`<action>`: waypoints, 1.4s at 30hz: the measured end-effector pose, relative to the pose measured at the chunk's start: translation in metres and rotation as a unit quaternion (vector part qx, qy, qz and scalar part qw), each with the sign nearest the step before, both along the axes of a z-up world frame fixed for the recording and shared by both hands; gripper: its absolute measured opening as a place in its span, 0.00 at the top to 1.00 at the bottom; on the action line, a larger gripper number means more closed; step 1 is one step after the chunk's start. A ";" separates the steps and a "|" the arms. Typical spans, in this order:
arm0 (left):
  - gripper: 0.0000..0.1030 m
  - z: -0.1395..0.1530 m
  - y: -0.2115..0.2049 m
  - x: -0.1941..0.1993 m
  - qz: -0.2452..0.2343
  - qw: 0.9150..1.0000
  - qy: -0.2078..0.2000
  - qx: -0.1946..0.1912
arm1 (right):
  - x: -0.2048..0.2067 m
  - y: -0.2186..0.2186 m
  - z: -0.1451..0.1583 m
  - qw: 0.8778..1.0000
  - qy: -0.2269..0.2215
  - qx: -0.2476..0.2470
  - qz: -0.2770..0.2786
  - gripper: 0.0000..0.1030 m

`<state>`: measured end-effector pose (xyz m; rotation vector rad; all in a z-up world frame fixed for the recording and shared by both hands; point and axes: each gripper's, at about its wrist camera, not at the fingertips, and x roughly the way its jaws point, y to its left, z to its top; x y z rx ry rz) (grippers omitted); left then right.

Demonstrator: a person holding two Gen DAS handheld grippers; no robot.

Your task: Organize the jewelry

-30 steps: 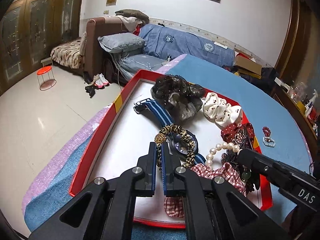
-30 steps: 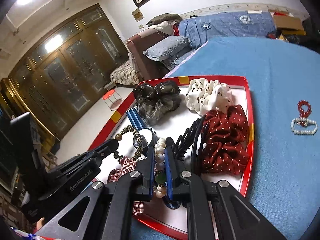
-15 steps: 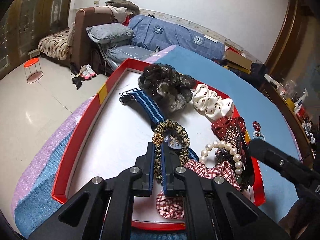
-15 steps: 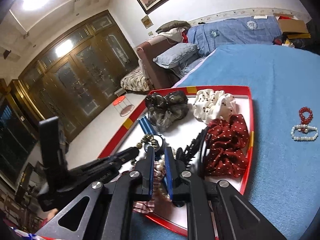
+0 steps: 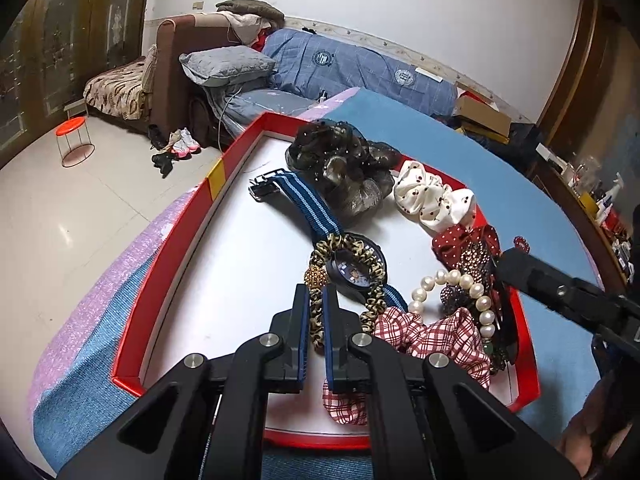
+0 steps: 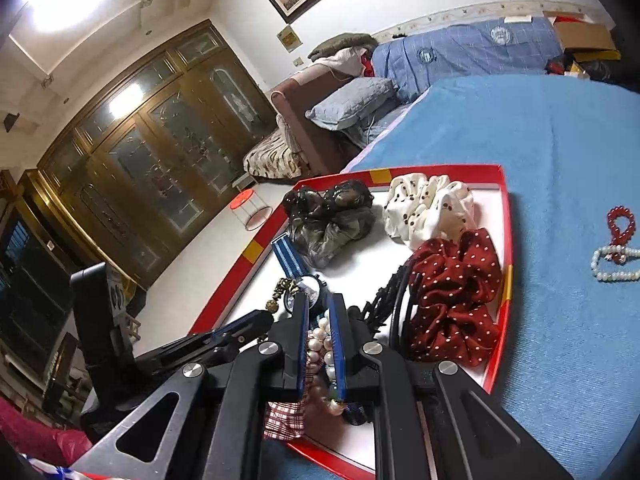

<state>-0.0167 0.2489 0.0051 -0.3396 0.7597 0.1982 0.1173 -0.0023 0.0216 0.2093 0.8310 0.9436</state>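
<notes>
A red-rimmed white tray (image 5: 172, 248) on a blue cloth holds the jewelry. My left gripper (image 5: 316, 300) is shut on a leopard-print band (image 5: 360, 252) that rings a watch (image 5: 352, 272) with a blue striped strap. Just to its right, my right gripper (image 6: 320, 312) is shut on a pearl bracelet (image 6: 320, 344), whose strand (image 5: 460, 280) curves over a red plaid scrunchie (image 5: 432, 332). The right gripper's black body (image 5: 560, 296) comes in from the right in the left wrist view. The left gripper's tip (image 6: 248, 324) shows at the left in the right wrist view.
The tray also holds a dark sheer scrunchie (image 5: 340, 160), a white cherry-print one (image 5: 428, 200), a red polka-dot one (image 6: 452, 292) and a black hair claw (image 6: 388, 300). Red beads (image 6: 620, 220) and white beads (image 6: 612, 264) lie on the cloth at the right.
Both grips are unchanged. The right gripper has tilted up and drawn back a little with the pearls. The left view has tipped slightly downward.
</notes>
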 end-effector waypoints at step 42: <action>0.06 0.059 -0.097 -0.128 0.013 0.980 -0.102 0.172 | -0.165 -0.103 0.020 0.978 -0.107 -0.069 -0.166 0.41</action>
